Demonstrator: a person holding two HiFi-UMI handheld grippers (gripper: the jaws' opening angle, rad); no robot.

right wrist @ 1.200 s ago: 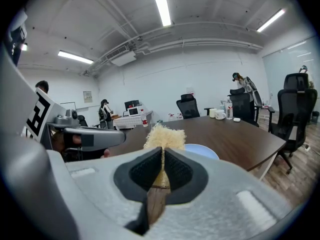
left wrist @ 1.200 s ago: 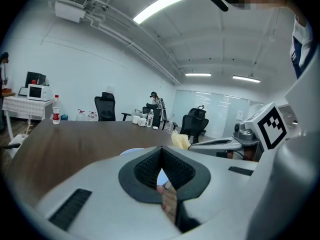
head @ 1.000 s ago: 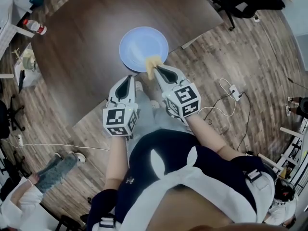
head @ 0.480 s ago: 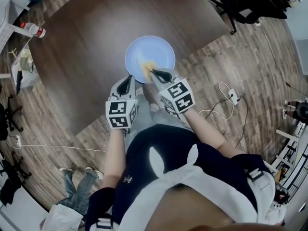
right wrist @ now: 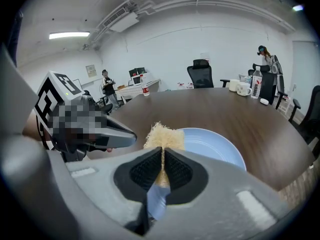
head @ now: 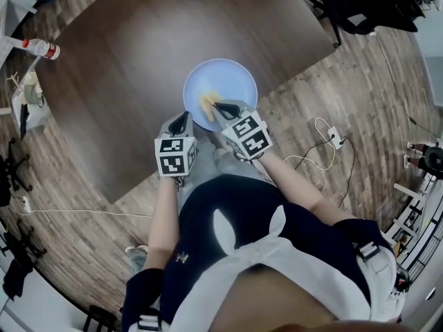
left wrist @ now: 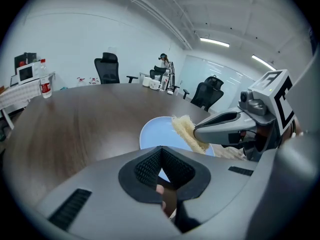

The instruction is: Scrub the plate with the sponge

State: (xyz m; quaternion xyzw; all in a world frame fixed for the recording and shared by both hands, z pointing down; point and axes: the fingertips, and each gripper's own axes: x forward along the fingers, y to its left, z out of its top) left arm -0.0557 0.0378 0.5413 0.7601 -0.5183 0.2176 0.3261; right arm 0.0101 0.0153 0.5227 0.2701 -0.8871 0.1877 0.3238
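A round light-blue plate (head: 232, 81) lies near the front corner of the dark table. My right gripper (head: 219, 106) is shut on a yellow fibrous sponge (head: 207, 102), which it holds over the plate's near left part. In the right gripper view the sponge (right wrist: 163, 135) sticks out past the shut jaws (right wrist: 163, 156), with the plate (right wrist: 215, 146) just beyond. My left gripper (head: 182, 119) hovers at the plate's near left edge, shut and empty. The left gripper view shows its pads meeting (left wrist: 161, 151), the plate (left wrist: 156, 134) ahead, and the sponge (left wrist: 186, 130) in the right gripper (left wrist: 220, 126).
The dark brown table (head: 138, 61) ends in a corner just right of the plate. A bottle (head: 38, 48) stands at its far left edge. Mugs (right wrist: 242, 88) and a bottle (right wrist: 256, 79) sit at the far side. Office chairs (head: 360, 5) and floor cables (head: 325, 137) surround it.
My right gripper has carried the sponge from the plate's near right rim leftward, onto the near left part of the plate. The left gripper stays by the near edge.
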